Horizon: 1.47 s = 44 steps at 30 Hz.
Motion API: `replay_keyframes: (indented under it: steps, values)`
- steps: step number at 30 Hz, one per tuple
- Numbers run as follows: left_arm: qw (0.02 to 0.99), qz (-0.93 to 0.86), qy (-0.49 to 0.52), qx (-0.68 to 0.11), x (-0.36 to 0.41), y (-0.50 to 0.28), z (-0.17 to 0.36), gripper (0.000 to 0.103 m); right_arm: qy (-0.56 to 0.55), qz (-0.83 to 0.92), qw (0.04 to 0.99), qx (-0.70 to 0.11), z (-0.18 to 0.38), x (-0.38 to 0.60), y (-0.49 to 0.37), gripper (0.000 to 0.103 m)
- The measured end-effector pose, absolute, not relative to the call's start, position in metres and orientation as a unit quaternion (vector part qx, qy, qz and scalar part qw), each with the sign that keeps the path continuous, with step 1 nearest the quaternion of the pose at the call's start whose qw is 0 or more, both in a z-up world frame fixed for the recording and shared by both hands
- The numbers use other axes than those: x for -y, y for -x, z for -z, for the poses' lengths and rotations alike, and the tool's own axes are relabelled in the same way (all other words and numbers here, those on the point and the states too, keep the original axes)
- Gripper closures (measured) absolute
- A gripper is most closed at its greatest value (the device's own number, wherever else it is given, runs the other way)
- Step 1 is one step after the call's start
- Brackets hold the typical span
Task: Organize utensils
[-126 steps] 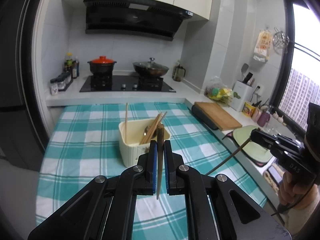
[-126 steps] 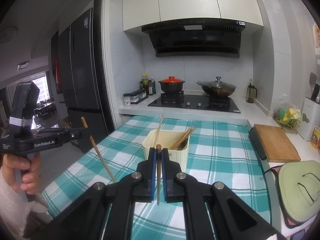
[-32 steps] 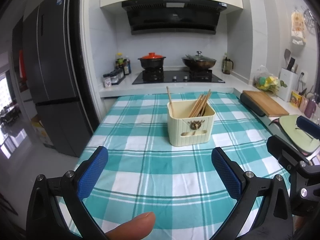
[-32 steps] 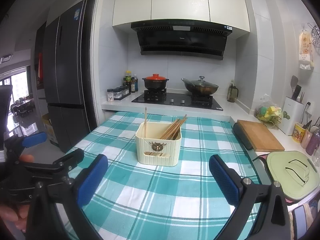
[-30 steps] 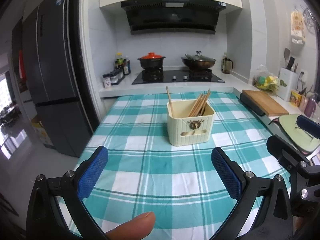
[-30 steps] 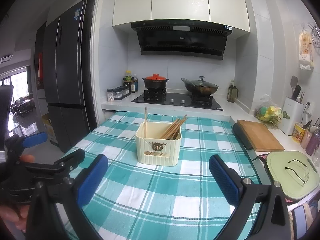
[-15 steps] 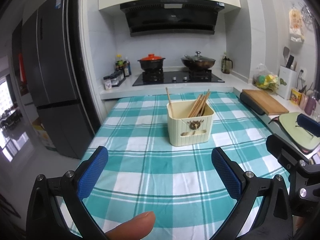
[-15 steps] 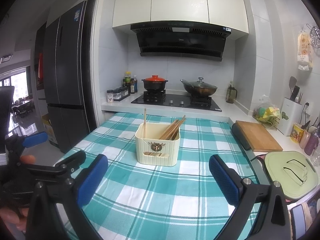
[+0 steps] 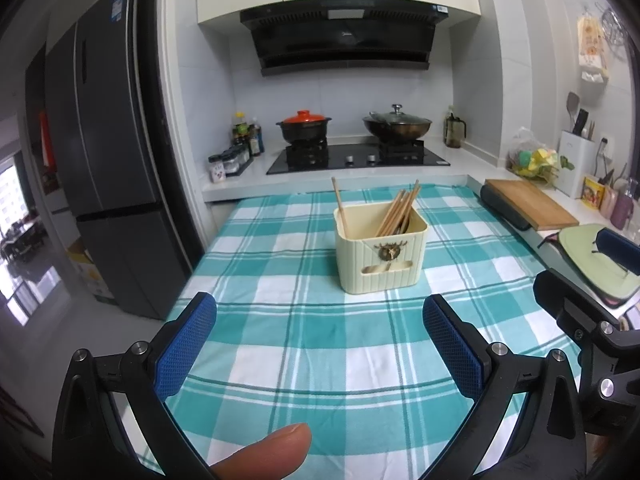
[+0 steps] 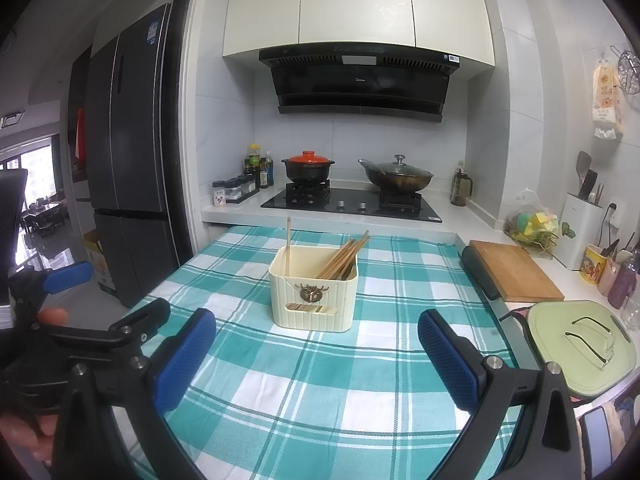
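Chopsticks lean inside the cream holder on the tabletop. Left tool and right tool both gape wide, empty.

A woven teal-and-white checked cloth covers the surface, under a ribbed, matt cream plastic holder of bare wooden chopsticks; the black plastic tongs' pads are dimpled blue rubber, and a wooden cutting board lies beside a glossy black hob

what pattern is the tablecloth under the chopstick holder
A teal-and-white plaid check. The tablecloth shows best in the left wrist view, spread around the cream chopstick holder.
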<state>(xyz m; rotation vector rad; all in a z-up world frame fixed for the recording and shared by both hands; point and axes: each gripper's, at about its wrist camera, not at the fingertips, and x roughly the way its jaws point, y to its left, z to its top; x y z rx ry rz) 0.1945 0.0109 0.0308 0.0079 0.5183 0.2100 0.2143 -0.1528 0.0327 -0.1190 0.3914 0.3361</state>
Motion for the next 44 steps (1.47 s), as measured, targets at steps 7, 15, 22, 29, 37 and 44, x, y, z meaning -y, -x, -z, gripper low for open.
replay_keyframes:
  steps: [7,15,22,29,37,44]
  values:
    - [0.961,-0.099,-0.003,-0.258,-0.0109,-0.1932,-0.0314,0.0,0.058,-0.165,0.966,-0.19,-0.0334,0.155,-0.2113,0.0]
    - [0.961,-0.1,-0.004,-0.257,-0.0108,-0.1919,-0.0318,0.0,0.057,-0.162,0.966,-0.191,-0.036,0.1563,-0.208,0.0]
    - [0.961,-0.099,-0.004,-0.257,-0.0102,-0.1918,-0.0319,0.0,0.057,-0.162,0.966,-0.191,-0.0369,0.1559,-0.2071,0.0]
    - [0.961,-0.1,-0.004,-0.257,-0.0091,-0.1921,-0.032,0.0,0.057,-0.161,0.966,-0.193,-0.0367,0.1558,-0.2075,0.0]
    - [0.961,-0.096,-0.003,-0.26,-0.009,-0.1924,-0.0311,0.0,0.057,-0.161,0.966,-0.193,-0.0366,0.1559,-0.2074,0.0]
    - [0.964,-0.089,0.001,-0.251,-0.008,-0.1889,-0.0308,0.001,0.057,-0.16,0.966,-0.195,-0.0355,0.1568,-0.2074,0.0]
